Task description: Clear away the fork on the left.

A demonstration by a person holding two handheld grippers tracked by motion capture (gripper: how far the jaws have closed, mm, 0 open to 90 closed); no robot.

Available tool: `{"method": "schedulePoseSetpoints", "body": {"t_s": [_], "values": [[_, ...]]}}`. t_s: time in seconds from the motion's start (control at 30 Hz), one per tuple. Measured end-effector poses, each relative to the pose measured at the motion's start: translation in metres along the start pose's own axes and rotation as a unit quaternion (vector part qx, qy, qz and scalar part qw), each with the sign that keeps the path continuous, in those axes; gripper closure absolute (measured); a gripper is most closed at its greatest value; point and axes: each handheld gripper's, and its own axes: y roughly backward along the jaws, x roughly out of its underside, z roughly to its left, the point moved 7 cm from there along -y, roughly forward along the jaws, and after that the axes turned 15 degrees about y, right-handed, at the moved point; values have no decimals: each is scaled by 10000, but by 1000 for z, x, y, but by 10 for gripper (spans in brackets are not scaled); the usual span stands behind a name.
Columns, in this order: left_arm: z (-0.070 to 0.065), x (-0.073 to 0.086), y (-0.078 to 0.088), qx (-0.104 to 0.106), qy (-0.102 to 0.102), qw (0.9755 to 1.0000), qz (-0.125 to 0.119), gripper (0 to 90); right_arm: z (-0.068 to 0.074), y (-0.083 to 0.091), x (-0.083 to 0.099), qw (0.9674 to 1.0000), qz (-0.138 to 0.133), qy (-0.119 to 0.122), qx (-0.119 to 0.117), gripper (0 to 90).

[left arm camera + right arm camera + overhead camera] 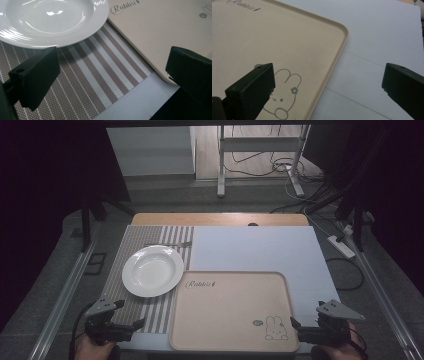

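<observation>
Overhead, a white ceramic plate [153,270] sits on the striped placemat [116,270], left of the tray [230,315]. Left gripper [110,75]: fingers wide, empty; its glossy rim looks slippery, breakable—pinch there. Right gripper [327,87]: wide open, empty.

High view looks forward and down over the worktop [250,250]; both claw views sit low and close — sharing the tray [160,30].

- The high view is dim, and the room around the bench [250,250] sinks into near black.
- Bright glare streaks lie on the white plate [50,20] in the left gripper view.
- Close black tongs look slightly soft; shadows are faint.
</observation>
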Motion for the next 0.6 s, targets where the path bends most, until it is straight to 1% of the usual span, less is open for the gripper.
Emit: {"method": "schedulePoseSetpoints", "body": {"t_s": [0.17, 0.33, 0.6], "values": [[0, 0, 0, 15, -6, 10000, 7, 4, 0, 0, 0, 10000, 15, -16, -14, 0], [1, 0, 0, 47, 24, 10000, 31, 7, 0, -1, 0, 10000, 41, 16, -16, 0], [1, 0, 0, 71, 68, 9999, 40, 12, 0, -1, 0, 10000, 34, 4, -15, 0]]}}
